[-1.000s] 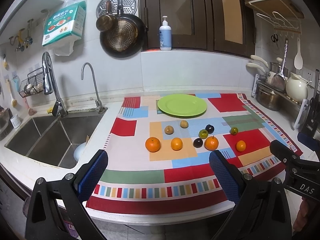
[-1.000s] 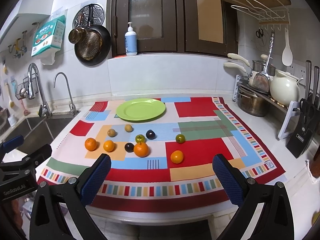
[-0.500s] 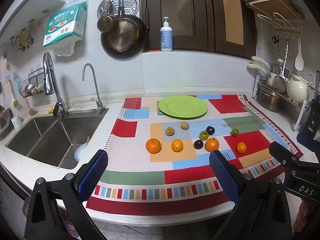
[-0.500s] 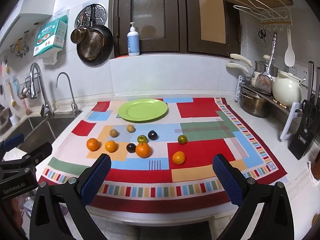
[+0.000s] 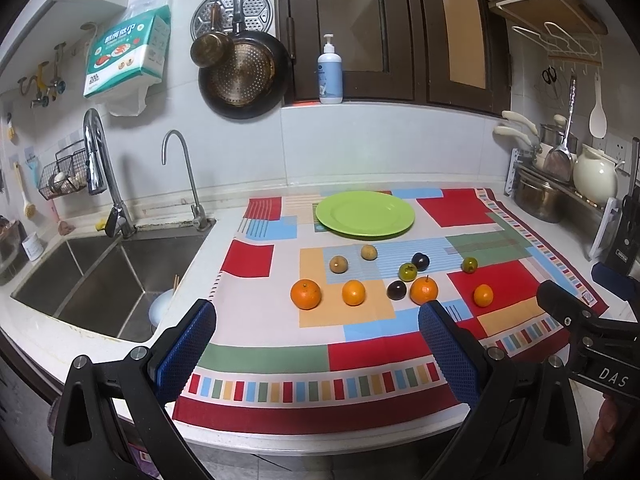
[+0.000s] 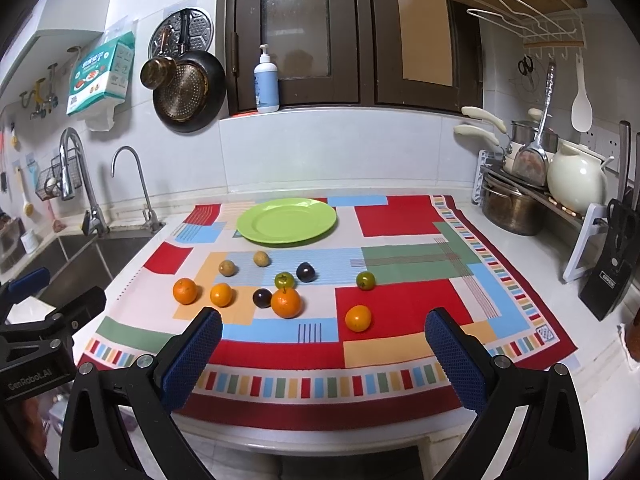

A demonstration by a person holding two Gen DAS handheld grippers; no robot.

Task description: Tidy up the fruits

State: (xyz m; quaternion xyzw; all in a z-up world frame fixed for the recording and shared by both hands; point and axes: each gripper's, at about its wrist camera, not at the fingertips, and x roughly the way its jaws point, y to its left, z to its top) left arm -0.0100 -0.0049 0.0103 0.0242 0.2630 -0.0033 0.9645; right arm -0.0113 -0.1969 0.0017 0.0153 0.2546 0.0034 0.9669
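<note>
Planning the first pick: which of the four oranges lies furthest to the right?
The small orange alone on the red patch, apart from the other three; it sits nearest the right gripper.

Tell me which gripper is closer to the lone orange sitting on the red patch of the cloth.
Right. The right gripper hangs open almost directly in front of that orange. The left gripper, also open, sits further toward the sink, so the orange lies off to its right.

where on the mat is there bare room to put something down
The green plate is bare. So is the mat's right side, past the green fruit and rightmost orange, and the front strip before both open claws. The fruit cluster left of centre is crowded.
</note>
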